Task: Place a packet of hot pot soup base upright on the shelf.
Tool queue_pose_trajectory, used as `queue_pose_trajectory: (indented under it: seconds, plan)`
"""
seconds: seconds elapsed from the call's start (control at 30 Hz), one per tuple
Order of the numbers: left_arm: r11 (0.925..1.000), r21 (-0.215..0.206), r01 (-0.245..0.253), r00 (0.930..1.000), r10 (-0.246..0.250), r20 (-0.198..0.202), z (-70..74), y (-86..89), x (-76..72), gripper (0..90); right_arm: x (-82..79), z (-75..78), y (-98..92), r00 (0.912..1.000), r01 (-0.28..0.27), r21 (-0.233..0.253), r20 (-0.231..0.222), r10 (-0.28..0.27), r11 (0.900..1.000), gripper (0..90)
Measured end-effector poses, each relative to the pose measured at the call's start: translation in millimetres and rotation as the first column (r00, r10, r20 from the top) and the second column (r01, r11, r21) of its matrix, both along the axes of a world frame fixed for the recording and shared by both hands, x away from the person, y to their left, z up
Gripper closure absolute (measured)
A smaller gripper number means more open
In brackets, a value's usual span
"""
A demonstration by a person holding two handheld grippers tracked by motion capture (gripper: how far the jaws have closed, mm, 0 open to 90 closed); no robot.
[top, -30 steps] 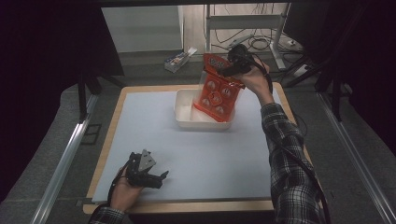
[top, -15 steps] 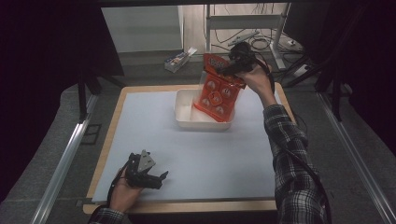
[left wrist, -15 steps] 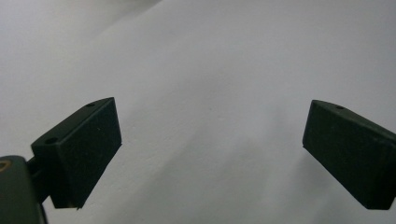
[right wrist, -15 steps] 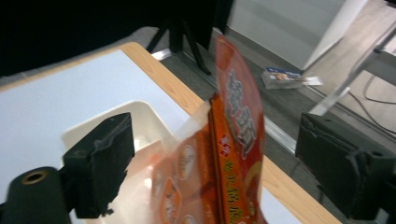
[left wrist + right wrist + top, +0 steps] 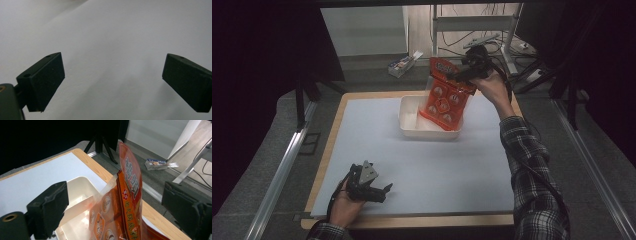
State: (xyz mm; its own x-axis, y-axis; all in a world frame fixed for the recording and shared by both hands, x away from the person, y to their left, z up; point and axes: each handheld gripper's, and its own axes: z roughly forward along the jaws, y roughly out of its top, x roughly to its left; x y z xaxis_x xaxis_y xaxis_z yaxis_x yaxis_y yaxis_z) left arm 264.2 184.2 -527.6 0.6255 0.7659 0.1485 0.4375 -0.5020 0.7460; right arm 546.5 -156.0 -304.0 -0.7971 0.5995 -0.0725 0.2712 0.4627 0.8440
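While the orange snack bag (image 5: 445, 95) is standing tilted with its lower end inside the white tray (image 5: 411, 116), the right tool (image 5: 466, 70) is hovering at the bag's upper right edge, high over the far side of the desk (image 5: 377, 145). Seen from the right gripper view, its two black jaws are standing wide apart on either side of the bag (image 5: 125, 202), and neither pad is touching the packaging, so the right tool (image 5: 115, 205) is gripping nothing. The bag's top seam is pointing up between the jaws, and its printed front is facing toward the near edge of the desk in the high view. The tray (image 5: 82, 192) is sitting on the pale sheet near the desk's far edge, with the bag leaning against its right-hand part. Well apart from all this, the left tool (image 5: 377, 191) is lying low at the near left corner of the desk, held in the person's left hand (image 5: 343, 205). Through the left gripper view, its jaws are spread wide over the bare pale surface (image 5: 112, 37), and the left tool (image 5: 112, 85) is holding nothing. Beyond the desk, a small box (image 5: 404, 62) is lying on the floor, and the person's plaid sleeve (image 5: 527, 165) is reaching along the right side.
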Motion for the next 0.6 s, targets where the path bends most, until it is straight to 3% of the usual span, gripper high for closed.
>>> queue_pose_trajectory:
  seconds: [0.6]
  plan:
    - [0.9999,-0.012,-0.002,1.0000,0.002,-0.001,1.1,1.3,-0.4,3.8,-29.8,6.1,-2.1,0.9995,-0.018,0.009,0.027,0.018,1.000,0.0]
